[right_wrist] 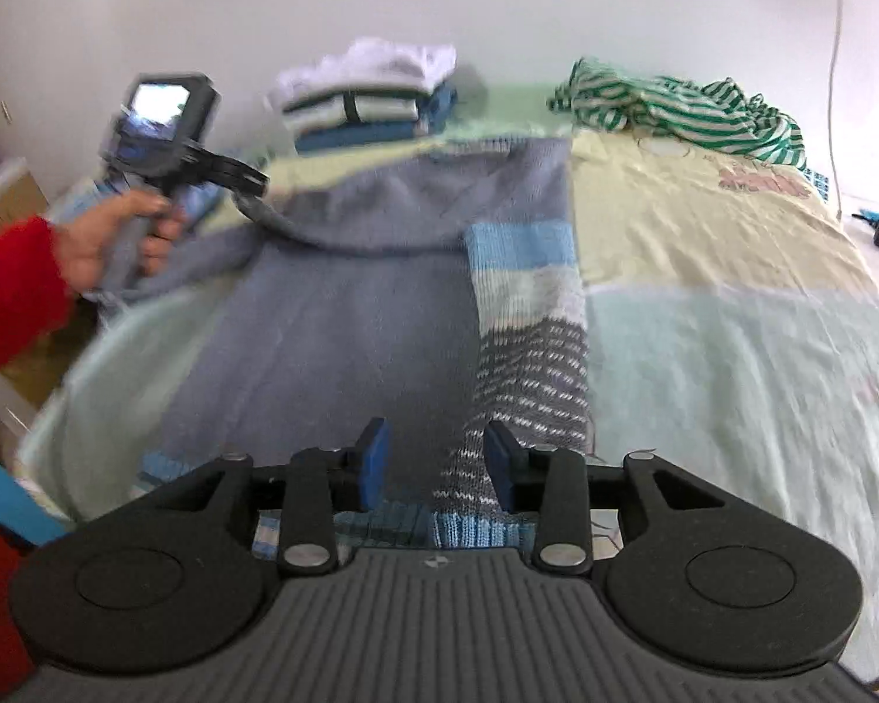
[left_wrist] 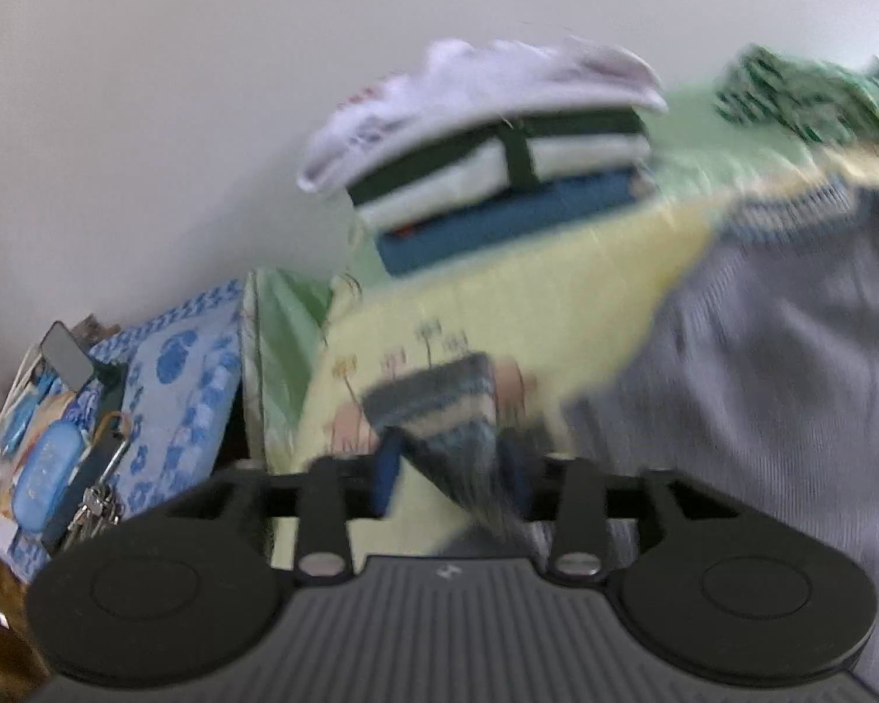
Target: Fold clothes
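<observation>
A grey sweater point(right_wrist: 346, 304) lies spread on the bed point(right_wrist: 732, 351), its striped sleeve point(right_wrist: 527, 316) folded over it and running between the parted, untouching pads of the right gripper point(right_wrist: 438, 463). The left gripper point(left_wrist: 448, 471), half open, straddles the other cuff point(left_wrist: 439, 404). Folded clothes point(right_wrist: 363, 99) sit at the far edge.

One grey knitted sweater point(right_wrist: 351, 304) with one striped sleeve point(right_wrist: 527, 322) is seen spread on one bed point(right_wrist: 732, 351). One stack of folded clothes point(right_wrist: 369, 99), in which four garments can be counted, and one crumpled green-striped garment point(right_wrist: 685, 105) are seen behind it. Two tools are counted, the left tool point(left_wrist: 448, 468) and the right tool point(right_wrist: 436, 463).
</observation>
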Tool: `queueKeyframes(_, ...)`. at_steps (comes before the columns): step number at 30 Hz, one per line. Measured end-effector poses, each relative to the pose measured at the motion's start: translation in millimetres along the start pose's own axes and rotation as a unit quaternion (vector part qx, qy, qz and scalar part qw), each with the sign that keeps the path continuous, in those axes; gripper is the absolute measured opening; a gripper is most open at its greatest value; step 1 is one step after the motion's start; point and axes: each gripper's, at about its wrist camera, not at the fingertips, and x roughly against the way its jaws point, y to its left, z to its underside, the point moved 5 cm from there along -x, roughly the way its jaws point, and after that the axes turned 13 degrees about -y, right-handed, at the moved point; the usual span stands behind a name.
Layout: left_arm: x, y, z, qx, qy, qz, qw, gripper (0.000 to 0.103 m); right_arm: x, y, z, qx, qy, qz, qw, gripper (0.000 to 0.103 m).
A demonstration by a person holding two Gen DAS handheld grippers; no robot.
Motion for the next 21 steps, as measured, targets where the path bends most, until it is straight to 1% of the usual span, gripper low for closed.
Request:
queueKeyframes(2, 19.0, 1.8, 14.7, -0.026, -0.005, 0.019, 0.9995, 0.052, -9.4, 4.4, 7.7, 0.015, 0.007, 0.010, 1.000, 0.036)
queueKeyframes(4, 39.5, 8.5, 27.2, -0.045, 0.000, 0.025, 0.9987, 0.053, -14.9, 3.7, 15.6, 0.026, 0.020, 0.022, 0.999, 0.033)
queueKeyframes(6, 59.0, 14.7, 35.1, -0.064, 0.000, 0.019, 0.9978, 0.054, -20.5, 0.4, 21.2, 0.031, 0.039, 0.038, 0.998, 0.031)
queueKeyframes(8, 74.9, 24.1, 32.6, -0.070, -0.006, 0.002, 0.9975, 0.055, -21.7, -3.4, 28.0, 0.036, 0.054, 0.051, 0.997, 0.029)
queueKeyframes(9, 82.9, 28.7, 31.4, -0.073, -0.009, -0.006, 0.9973, 0.047, -21.4, -2.9, 28.8, 0.037, 0.052, 0.052, 0.997, 0.029)
queueKeyframes(10, 90.9, 31.9, 27.2, -0.060, -0.014, 0.001, 0.9981, 0.046, -21.3, -2.7, 29.4, 0.036, 0.050, 0.053, 0.997, 0.029)
queueKeyframes(11, 98.2, 30.5, 17.9, -0.016, -0.019, 0.042, 0.9988, 0.046, -22.0, -3.3, 29.5, 0.033, 0.050, 0.054, 0.997, 0.029)
queueKeyframes(12, 102.4, 22.4, 9.4, 0.032, -0.017, 0.096, 0.9947, 0.046, -22.9, -3.4, 29.2, 0.031, 0.050, 0.054, 0.997, 0.030)
queueKeyframes(13, 104.0, 9.0, 2.0, 0.077, -0.010, 0.154, 0.9850, 0.046, -23.4, -3.5, 28.8, 0.028, 0.051, 0.053, 0.997, 0.032)
queueKeyframes(14, 104.4, -7.4, -4.2, 0.115, -0.001, 0.208, 0.9714, 0.046, -23.9, -3.7, 28.2, 0.026, 0.053, 0.052, 0.997, 0.032)
queueKeyframes(15, 102.3, -29.2, -8.0, 0.139, 0.010, 0.255, 0.9568, 0.046, -23.2, -3.6, 26.7, 0.024, 0.055, 0.051, 0.997, 0.032)
queueKeyframes(16, 99.3, -51.5, -10.6, 0.151, 0.023, 0.290, 0.9447, 0.045, -22.6, -3.4, 25.2, 0.023, 0.056, 0.051, 0.997, 0.032)
queueKeyframes(17, 94.3, -74.9, -10.7, 0.144, 0.038, 0.305, 0.9404, 0.042, -21.5, -3.1, 23.9, 0.022, 0.058, 0.050, 0.997, 0.032)
queueKeyframes(19, 84.5, -121.4, -10.8, 0.131, 0.069, 0.335, 0.9305, 0.039, -16.5, -1.1, 23.9, 0.026, 0.058, 0.052, 0.997, 0.031)
queueKeyframes(20, 79.6, -141.3, -11.2, 0.129, 0.081, 0.348, 0.9249, 0.037, -14.7, -0.1, 25.1, 0.032, 0.059, 0.056, 0.996, 0.031)
queueKeyframes(21, 73.8, -154.5, -12.0, 0.137, 0.090, 0.358, 0.9193, 0.037, -12.9, 0.8, 26.4, 0.037, 0.059, 0.060, 0.996, 0.031)
